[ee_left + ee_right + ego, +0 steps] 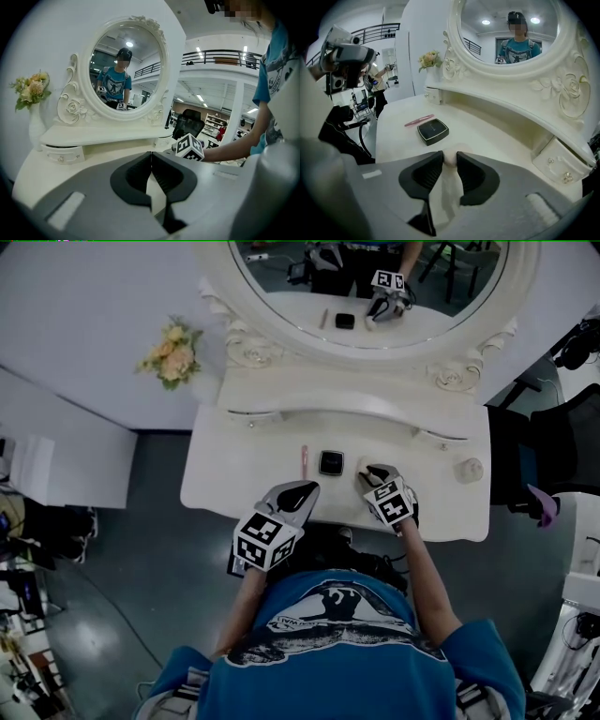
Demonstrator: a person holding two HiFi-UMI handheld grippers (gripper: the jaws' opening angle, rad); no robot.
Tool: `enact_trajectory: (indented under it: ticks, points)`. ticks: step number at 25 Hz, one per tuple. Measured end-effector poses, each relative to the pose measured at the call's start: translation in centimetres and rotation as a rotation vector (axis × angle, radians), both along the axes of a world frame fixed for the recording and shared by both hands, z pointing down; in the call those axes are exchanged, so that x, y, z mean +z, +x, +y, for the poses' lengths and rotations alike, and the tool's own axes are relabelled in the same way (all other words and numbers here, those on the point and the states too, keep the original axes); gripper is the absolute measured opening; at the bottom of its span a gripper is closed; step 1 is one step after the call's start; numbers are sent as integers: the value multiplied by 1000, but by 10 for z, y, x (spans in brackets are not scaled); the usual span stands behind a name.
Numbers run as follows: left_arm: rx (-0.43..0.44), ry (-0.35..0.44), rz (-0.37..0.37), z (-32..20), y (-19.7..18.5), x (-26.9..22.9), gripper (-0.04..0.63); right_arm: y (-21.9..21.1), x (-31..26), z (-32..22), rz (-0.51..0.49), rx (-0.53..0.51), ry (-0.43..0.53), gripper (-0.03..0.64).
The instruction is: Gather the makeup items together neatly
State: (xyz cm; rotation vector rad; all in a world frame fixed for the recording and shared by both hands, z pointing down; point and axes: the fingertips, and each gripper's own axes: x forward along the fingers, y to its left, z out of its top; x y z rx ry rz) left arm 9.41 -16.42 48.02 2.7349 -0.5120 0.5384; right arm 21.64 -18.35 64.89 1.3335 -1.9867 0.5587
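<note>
On the white dressing table a pink pencil lies next to a square black compact; both also show in the right gripper view, the pencil behind the compact. My right gripper is low over the tabletop just right of the compact. Its jaws stand narrowly apart with a small pale, soft makeup item between the tips, touching both pads. My left gripper hovers at the table's front edge, below the pencil. It is shut and holds nothing.
A round cream item sits near the table's right end. A raised shelf with small drawers and an oval mirror back the table. A flower vase stands at the left. A dark chair is on the right.
</note>
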Motion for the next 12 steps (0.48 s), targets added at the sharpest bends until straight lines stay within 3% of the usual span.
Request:
enact_trajectory:
  ticks: [6, 12]
  points:
    - [-5, -8, -13, 12, 17, 4, 12, 10, -7, 7, -45, 17, 1, 181]
    - [-18, -31, -52, 27, 23, 14, 12, 5, -26, 13, -144, 36, 63, 186]
